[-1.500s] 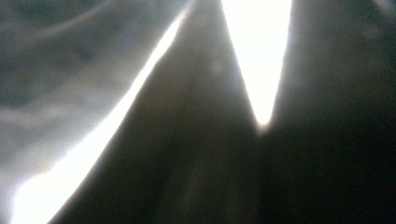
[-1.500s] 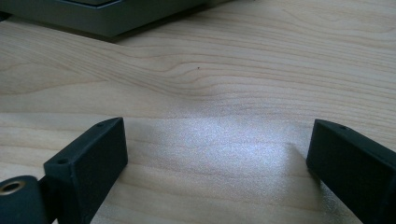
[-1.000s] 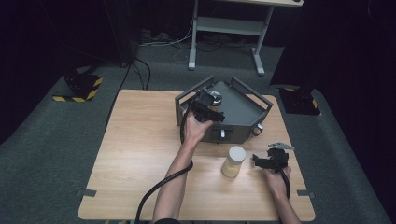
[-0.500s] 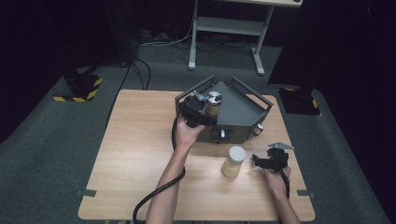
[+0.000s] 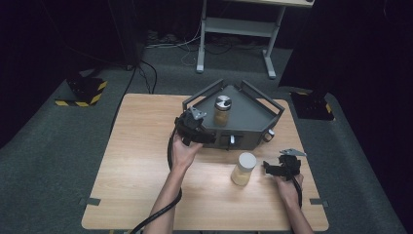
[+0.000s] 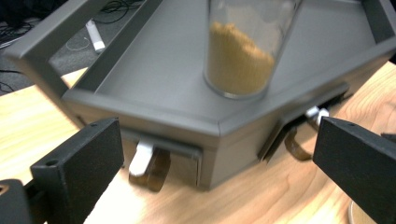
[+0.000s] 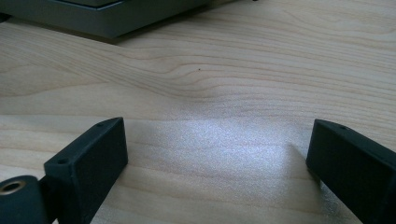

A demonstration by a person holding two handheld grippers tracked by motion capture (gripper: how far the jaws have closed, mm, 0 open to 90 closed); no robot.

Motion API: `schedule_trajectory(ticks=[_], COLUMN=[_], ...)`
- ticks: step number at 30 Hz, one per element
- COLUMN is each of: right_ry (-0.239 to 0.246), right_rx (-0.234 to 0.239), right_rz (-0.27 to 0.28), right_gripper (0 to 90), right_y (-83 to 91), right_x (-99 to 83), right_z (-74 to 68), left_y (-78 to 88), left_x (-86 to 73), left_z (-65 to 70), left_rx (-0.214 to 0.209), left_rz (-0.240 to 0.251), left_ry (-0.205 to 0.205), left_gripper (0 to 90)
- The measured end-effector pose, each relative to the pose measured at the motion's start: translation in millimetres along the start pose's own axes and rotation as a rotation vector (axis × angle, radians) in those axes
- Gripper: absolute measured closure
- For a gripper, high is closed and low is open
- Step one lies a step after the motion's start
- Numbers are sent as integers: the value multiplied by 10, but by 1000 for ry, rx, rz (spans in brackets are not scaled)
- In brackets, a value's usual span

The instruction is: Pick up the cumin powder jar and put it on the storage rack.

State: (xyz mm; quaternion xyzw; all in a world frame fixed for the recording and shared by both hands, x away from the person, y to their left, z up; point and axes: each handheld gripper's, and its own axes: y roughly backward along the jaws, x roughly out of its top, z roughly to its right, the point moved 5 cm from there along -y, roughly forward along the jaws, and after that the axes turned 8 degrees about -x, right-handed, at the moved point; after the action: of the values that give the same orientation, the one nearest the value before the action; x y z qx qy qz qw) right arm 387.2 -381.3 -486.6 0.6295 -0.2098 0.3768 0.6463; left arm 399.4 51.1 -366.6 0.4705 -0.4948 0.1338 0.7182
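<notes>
A glass jar (image 5: 222, 111) of tan granules stands upright on the grey tray (image 5: 253, 114), its long axis vertical and its silver lid facing up, near the tray's left front part. In the left gripper view the jar (image 6: 243, 51) is cut off at the top edge, so its lid is out of frame, and the granules fill its lower part. The left tool (image 5: 195, 130) sits just beside the tray's left front corner, apart from the jar; its jaws have just been opening and now stand spread wide with nothing between them, the tray's front edge (image 6: 154, 116) and two small latches under it lying beyond them. What the latches are is hard to make out, since they are blurred. A second jar (image 5: 243, 168) with a pale lid stands upright on the wooden tabletop (image 5: 136, 165) in front of the tray, between the two hands. The right tool (image 5: 280, 167) rests low on the tabletop just to the right of that second jar, near it but not touching, jaws spread and empty; in the right gripper view bare wood grain (image 7: 210, 93) lies between them, with the tray's base (image 7: 102, 18) cut off at the top edge. A black cable trails from the left tool past the forearm to the bottom of the high view.
</notes>
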Motion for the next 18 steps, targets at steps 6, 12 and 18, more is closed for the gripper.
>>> schedule_trajectory(ticks=[6, 12, 18], right_ry=[-1, -1, -2], right_rx=[0, -2, -2], right_rz=[-1, -1, -1], right_gripper=[46, 47, 47], right_y=[1, 0, -1], right_x=[1, 2, 3], right_z=[-1, -3, -4], left_y=[127, 156, 80], left_x=[-218, -458, -699], left_z=[-38, -62, -106], left_rx=[9, 38, 35], left_rz=[16, -8, -32], left_ry=[22, 44, 88], left_gripper=[13, 13, 13])
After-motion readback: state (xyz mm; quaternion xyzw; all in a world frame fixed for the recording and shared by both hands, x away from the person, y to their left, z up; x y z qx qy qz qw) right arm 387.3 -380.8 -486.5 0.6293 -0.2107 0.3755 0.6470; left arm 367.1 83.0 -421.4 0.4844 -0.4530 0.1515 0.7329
